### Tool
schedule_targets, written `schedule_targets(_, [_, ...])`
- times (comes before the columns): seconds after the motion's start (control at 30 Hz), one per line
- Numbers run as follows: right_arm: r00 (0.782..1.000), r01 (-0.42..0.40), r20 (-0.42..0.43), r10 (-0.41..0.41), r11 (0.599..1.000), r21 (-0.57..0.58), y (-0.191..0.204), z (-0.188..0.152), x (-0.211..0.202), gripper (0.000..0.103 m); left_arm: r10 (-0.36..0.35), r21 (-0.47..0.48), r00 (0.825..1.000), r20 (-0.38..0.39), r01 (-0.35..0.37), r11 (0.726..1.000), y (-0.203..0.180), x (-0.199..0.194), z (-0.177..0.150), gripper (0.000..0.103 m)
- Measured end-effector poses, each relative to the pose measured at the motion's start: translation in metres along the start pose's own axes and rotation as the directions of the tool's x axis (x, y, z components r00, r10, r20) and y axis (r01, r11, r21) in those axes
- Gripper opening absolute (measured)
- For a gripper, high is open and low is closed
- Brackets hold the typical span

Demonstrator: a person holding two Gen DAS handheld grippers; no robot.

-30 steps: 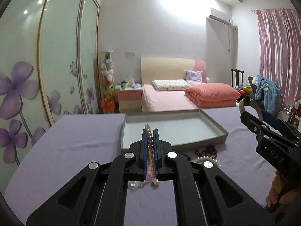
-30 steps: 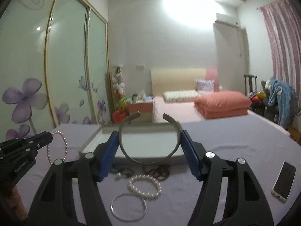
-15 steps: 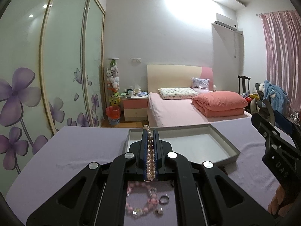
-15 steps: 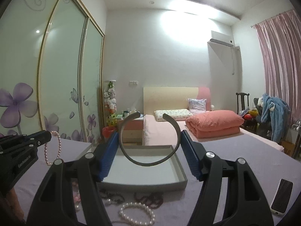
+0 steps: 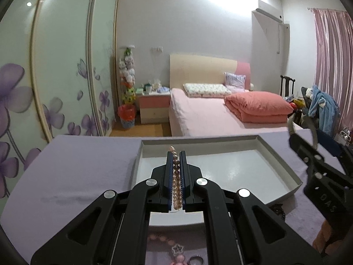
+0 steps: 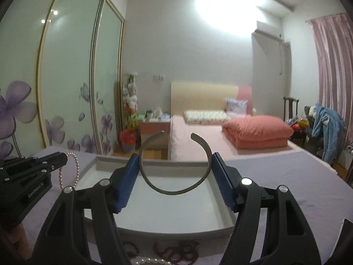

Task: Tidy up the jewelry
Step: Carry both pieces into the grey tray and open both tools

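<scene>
While over the shallow grey tray (image 6: 225,217) | my left tool (image 5: 176,154), lettered "GenRobot.AI", pinches a pink pearl bracelet (image 5: 175,172) | my right tool (image 6: 175,156), lettered "DAS", clamps an open grey metal bangle (image 6: 176,191).

The shallow grey tray (image 5: 284,165) lies open-topped at frame centre, its white floor bare, so there is free passage down into it; only its low rim stands in the way. In the left wrist view, the right tool (image 5: 304,137) crowds the tray's right edge. At the lower edge, loose dark bead bracelets (image 6: 176,251) and a white pearl strand (image 6: 150,261) clutter the desk (image 6: 286,176) just before the tray. The desk's left and right stretches are clear.
</scene>
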State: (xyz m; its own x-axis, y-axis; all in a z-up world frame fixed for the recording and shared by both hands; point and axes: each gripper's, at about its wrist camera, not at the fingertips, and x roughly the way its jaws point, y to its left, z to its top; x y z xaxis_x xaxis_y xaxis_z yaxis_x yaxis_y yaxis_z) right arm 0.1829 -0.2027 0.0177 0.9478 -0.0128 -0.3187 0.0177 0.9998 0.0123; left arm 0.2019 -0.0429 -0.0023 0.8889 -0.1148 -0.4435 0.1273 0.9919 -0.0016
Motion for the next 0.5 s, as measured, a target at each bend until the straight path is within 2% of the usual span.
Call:
schedule_targets(0.13, [0.991,-0.031,-0.126,0.034,0.999,0.021,-0.002,-0.003,0.038,0.065,-0.015,-0.005,0.998,-0.057,0.014,1.000,-0.001,0.019,-0.002,0.006])
schedule_targets(0.27, [0.971,-0.040,-0.234,0.047,0.999,0.034,-0.003,-0.012,0.072,0.065,-0.032,-0.025,0.992,-0.118,0.030,0.999,0.001,0.036,-0.003,0.006])
schedule_targets(0.4, [0.951,-0.056,-0.301,0.070,0.997,0.055,0.000,-0.018,0.095,0.066,-0.050,-0.047,0.984,-0.169,0.043,0.998,0.004,0.052,-0.002,0.007])
schedule_targets(0.47, [0.950,-0.058,-0.302,0.075,0.996,0.064,-0.003,-0.019,0.096,0.071,-0.060,-0.072,0.981,-0.182,0.047,0.996,0.009,0.055,-0.002,0.008])
schedule_targets(0.5, [0.954,-0.054,-0.291,0.070,0.997,0.063,-0.004,-0.019,0.093,0.077,-0.066,-0.084,0.980,-0.190,0.051,0.995,0.011,0.055,-0.002,0.009])
